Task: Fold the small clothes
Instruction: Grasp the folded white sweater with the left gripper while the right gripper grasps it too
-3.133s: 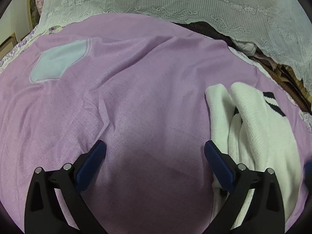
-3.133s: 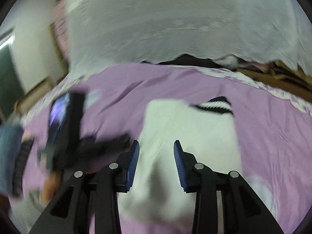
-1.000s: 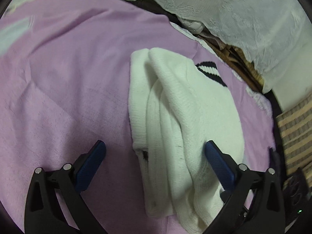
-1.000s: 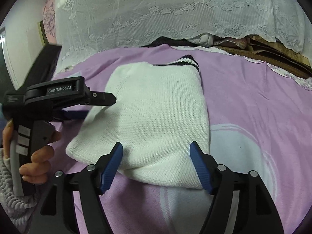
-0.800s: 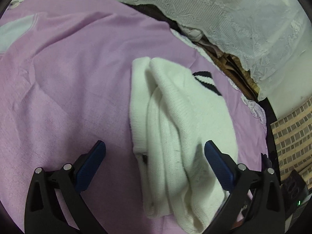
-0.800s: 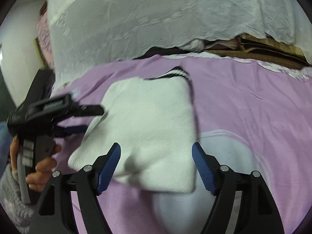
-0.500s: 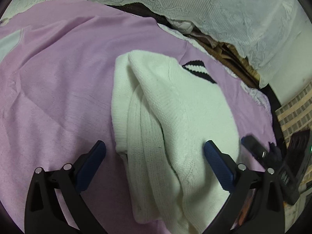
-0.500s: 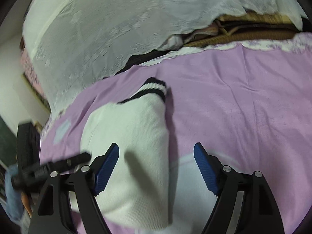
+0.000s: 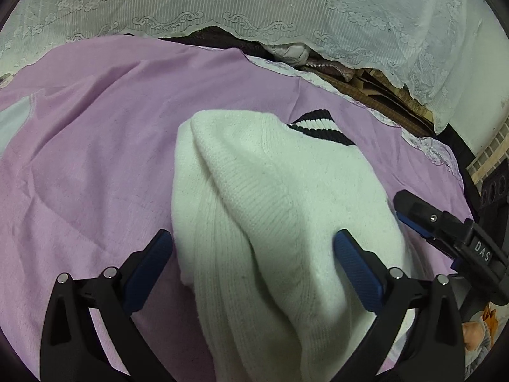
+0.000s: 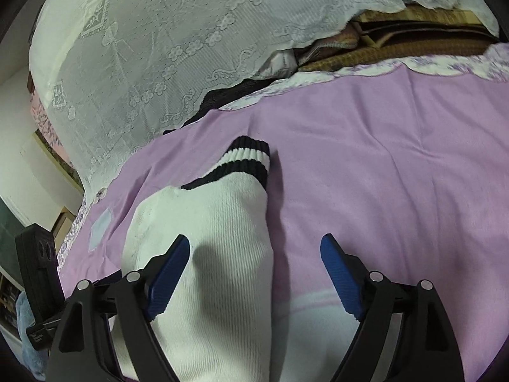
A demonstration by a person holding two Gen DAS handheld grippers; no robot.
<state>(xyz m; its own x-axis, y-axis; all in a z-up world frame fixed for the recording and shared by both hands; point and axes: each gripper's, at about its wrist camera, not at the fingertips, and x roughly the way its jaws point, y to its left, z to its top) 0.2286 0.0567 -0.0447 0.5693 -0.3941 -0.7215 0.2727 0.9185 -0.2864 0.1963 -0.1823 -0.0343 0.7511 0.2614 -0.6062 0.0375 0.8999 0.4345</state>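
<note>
A folded white knit sweater (image 9: 280,210) with a black-and-white striped cuff (image 9: 319,126) lies on the purple bedsheet (image 9: 105,146). My left gripper (image 9: 251,261) stands wide open over the sweater's near end, its blue pads apart from the knit on both sides. In the right wrist view the same sweater (image 10: 216,242) lies to the left, its striped cuff (image 10: 246,157) at the far end. My right gripper (image 10: 254,270) is open and its jaws are opening wider; the sweater's right edge lies under the gap, unpressed. The right gripper (image 9: 445,232) also shows at the right of the left wrist view.
A white lace cover (image 9: 254,9) drapes over piled bedding at the back. Brown folded blankets (image 10: 413,41) lie under it on the right. A pale patch (image 10: 101,226) marks the sheet. The left gripper's body (image 10: 38,280) sits at the left edge, beside a blue cloth (image 10: 27,334).
The right gripper swung right and rolled, its jaws spreading wider; the sweater now sits left of its gap. The left gripper shifted over the sweater's near end. The right gripper entered the left view.
</note>
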